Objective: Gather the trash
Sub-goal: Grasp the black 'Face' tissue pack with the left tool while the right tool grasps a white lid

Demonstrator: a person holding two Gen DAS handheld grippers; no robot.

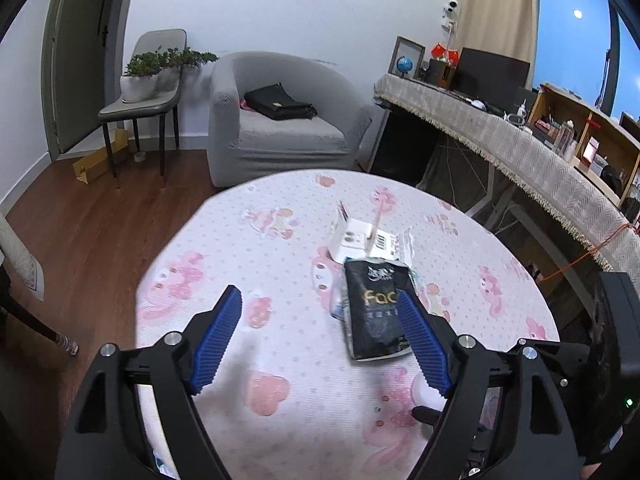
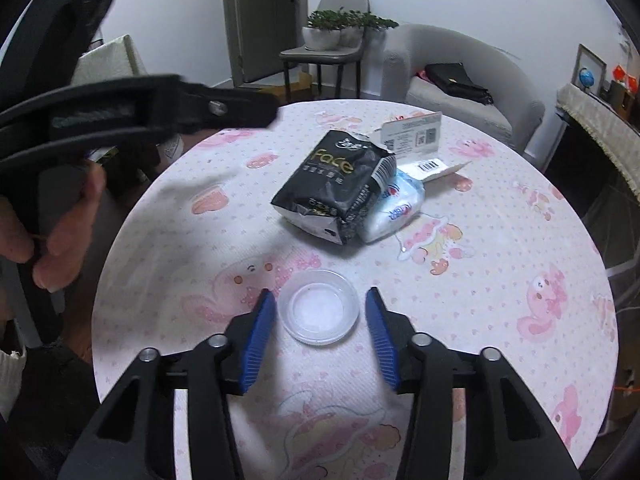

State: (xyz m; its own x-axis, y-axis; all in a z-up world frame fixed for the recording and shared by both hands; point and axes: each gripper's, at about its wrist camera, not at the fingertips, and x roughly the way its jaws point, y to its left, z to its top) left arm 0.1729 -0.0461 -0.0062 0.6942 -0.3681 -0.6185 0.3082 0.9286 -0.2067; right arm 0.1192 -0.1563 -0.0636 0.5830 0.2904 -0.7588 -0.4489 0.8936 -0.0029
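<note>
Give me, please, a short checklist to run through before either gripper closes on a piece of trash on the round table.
1. Right gripper lined up on the clear plastic lid: ok, the lid lies between its blue pads.
2. Right pads gripping the lid: not ok, a gap shows on each side.
3. Left gripper open: ok, jaws wide, nothing between them.
4. Left gripper centred on the black packet: not ok, only one finger overlaps it.
5. Black packet free to lift: cannot tell, it lies against the blue and white wrapper and white carton.
6. Bin for the trash: cannot tell, none in view.
</note>
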